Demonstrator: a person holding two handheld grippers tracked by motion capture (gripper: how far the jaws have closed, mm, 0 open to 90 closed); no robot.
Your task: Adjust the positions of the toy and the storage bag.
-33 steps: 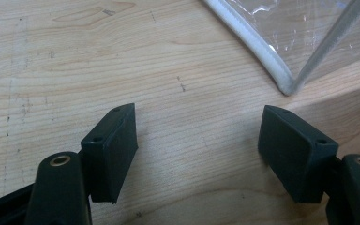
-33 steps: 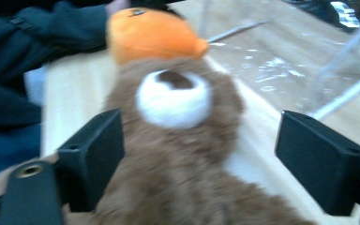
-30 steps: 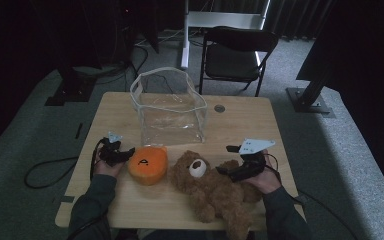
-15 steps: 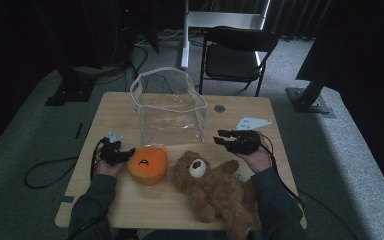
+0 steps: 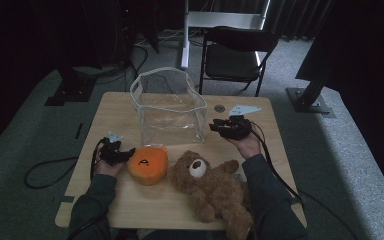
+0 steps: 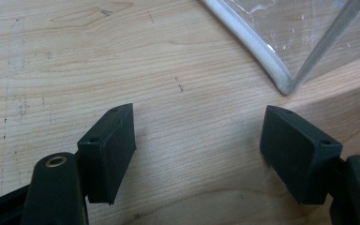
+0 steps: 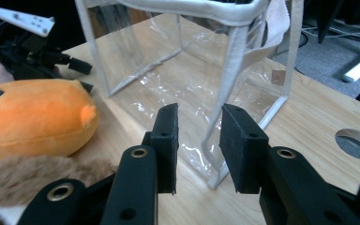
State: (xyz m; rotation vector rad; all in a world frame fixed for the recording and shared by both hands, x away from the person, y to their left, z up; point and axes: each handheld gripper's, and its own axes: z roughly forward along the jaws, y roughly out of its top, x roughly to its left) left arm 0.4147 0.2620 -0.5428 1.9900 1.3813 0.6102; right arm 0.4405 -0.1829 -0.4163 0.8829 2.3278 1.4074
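Observation:
A clear plastic bag (image 5: 172,107) with white seams stands open at the table's middle. An orange plush (image 5: 148,164) and a brown teddy bear (image 5: 210,187) lie in front of it. My right gripper (image 5: 214,125) is level at the bag's right front corner. Its jaws have just been closing to a narrow gap (image 7: 199,112). The bag's corner seam (image 7: 214,140) shows in that gap, and the pads do not visibly press on it. My left gripper (image 5: 127,152) rests left of the orange plush, wide open (image 6: 197,117) over bare wood.
A round hole (image 5: 219,108) is in the tabletop right of the bag. A folding chair (image 5: 235,55) stands behind the table (image 5: 110,107). Cables trail from both grippers to the floor. The teddy reaches the table's front edge.
My right gripper has moved from beside the teddy's head up to the bag's right front corner, and its jaws have narrowed. The left gripper and the toys have stayed put.

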